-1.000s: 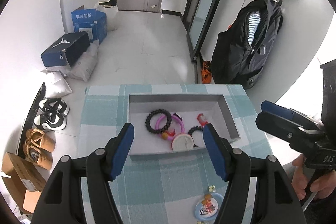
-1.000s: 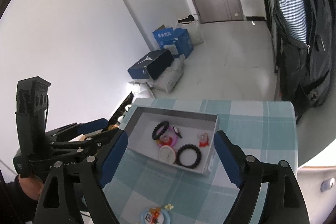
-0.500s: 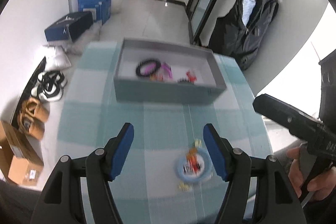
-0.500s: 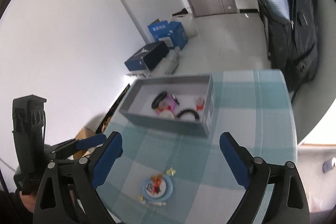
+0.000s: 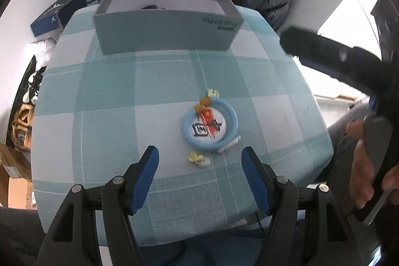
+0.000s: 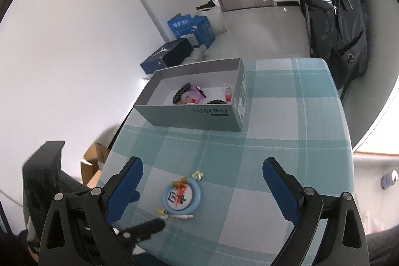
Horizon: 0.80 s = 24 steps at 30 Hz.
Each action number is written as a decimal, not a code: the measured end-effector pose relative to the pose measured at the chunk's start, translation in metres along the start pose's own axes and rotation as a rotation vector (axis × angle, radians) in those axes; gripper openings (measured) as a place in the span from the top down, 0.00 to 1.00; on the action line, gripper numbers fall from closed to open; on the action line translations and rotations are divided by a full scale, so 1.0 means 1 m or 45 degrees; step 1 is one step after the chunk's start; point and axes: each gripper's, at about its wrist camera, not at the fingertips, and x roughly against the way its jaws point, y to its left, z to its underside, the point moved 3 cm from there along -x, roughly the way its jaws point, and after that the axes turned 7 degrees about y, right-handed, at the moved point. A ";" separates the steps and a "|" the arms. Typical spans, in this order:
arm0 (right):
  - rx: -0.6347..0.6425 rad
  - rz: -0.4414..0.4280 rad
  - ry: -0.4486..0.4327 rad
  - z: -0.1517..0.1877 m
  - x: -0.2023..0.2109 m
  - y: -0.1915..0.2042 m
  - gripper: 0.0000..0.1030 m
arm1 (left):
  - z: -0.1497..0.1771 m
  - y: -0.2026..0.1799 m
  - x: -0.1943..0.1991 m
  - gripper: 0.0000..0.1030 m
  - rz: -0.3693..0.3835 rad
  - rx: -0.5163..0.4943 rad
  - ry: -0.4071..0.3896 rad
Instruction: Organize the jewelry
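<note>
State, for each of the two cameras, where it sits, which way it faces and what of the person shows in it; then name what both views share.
Left wrist: sits on the left gripper, faces down at the blue bracelet; the right hand shows.
Right wrist: sits on the right gripper, jaws open and empty, faces the grey box; a dark sleeve shows lower left.
Shared: bracelet, box, checked tablecloth.

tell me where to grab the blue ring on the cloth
Pinch the blue ring's bare right-hand band from above, one finger outside and one in the gap beside the badge; it lies flat, and charms crowd its far edge.
</note>
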 end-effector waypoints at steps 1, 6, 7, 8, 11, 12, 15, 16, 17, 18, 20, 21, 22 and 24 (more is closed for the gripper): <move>0.002 0.000 -0.008 0.000 0.001 0.000 0.05 | 0.001 -0.001 -0.005 0.38 -0.021 -0.023 0.025; -0.037 0.008 -0.010 0.002 0.003 -0.006 0.05 | 0.003 -0.003 -0.013 0.38 -0.077 -0.060 0.044; -0.039 0.008 -0.015 0.001 0.003 -0.007 0.05 | 0.002 -0.004 -0.013 0.38 -0.077 -0.069 0.039; -0.036 0.013 -0.023 0.000 0.004 -0.007 0.05 | 0.002 -0.006 -0.014 0.38 -0.081 -0.073 0.035; -0.031 0.019 -0.026 -0.001 0.004 -0.007 0.05 | 0.000 -0.007 -0.016 0.38 -0.080 -0.071 0.035; -0.029 0.022 -0.023 -0.001 0.003 -0.006 0.05 | 0.000 -0.007 -0.017 0.38 -0.091 -0.073 0.030; -0.022 0.031 -0.017 0.000 0.002 -0.006 0.05 | 0.002 -0.005 -0.019 0.55 -0.106 -0.082 0.026; -0.019 0.032 -0.017 0.000 0.002 -0.006 0.05 | 0.001 -0.006 -0.019 0.57 -0.119 -0.089 0.020; -0.018 0.032 -0.019 0.000 0.003 -0.006 0.05 | 0.000 -0.006 -0.021 0.60 -0.117 -0.093 0.023; -0.020 0.030 -0.020 0.001 0.003 -0.007 0.05 | 0.002 -0.005 -0.020 0.60 -0.120 -0.097 0.020; -0.028 0.028 -0.018 0.001 0.003 -0.009 0.05 | 0.005 -0.004 -0.017 0.70 -0.158 -0.118 0.011; -0.031 0.028 -0.017 0.000 0.002 -0.010 0.05 | 0.004 -0.004 -0.017 0.82 -0.162 -0.125 0.009; -0.034 0.028 -0.015 0.000 0.002 -0.010 0.05 | 0.004 -0.005 -0.017 0.85 -0.155 -0.132 0.013; -0.038 0.027 -0.010 0.000 0.001 -0.011 0.05 | 0.006 -0.005 -0.017 0.85 -0.159 -0.140 0.013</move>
